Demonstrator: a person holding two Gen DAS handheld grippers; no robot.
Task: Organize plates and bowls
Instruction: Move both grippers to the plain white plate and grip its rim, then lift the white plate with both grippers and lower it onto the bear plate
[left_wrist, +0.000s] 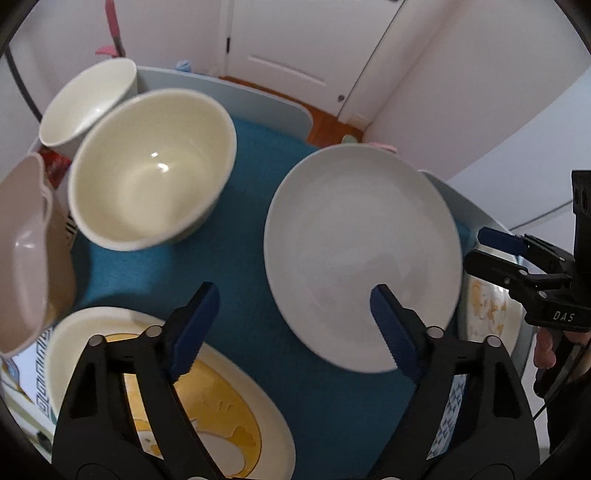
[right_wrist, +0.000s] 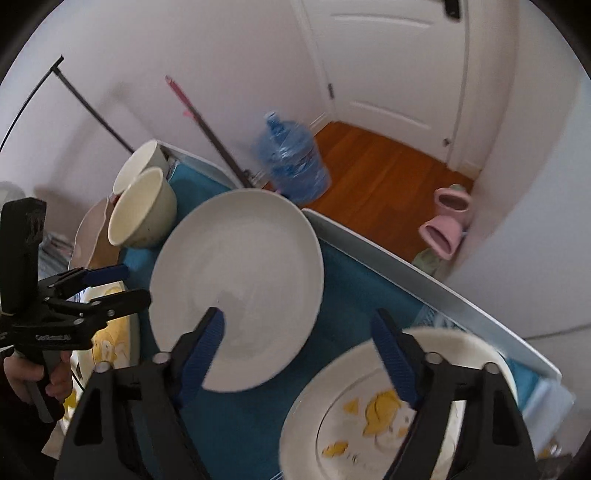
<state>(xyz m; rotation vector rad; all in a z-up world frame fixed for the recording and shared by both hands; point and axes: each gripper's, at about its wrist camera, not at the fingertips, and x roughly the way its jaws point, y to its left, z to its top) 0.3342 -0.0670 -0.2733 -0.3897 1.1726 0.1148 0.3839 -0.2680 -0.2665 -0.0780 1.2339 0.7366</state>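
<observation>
With both grippers' fingers spread and empty, slide your right gripper (right_wrist: 297, 332) under the plain white ceramic plate (right_wrist: 240, 284) rim at 6 o'clock.

On the mat (left_wrist: 236, 236): plain plate (left_wrist: 362, 254) at centre, two bowls (left_wrist: 151, 170) behind-left, patterned plates (left_wrist: 221, 413) near left and right (right_wrist: 388, 410).

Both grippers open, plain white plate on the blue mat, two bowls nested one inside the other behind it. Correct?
One thing is off: the two bowls aren't nested. The cream bowl and the white bowl sit side by side, each with its inside showing in the left wrist view. The rest holds: left gripper and right gripper are open, and the plain white plate lies on the blue mat.
</observation>
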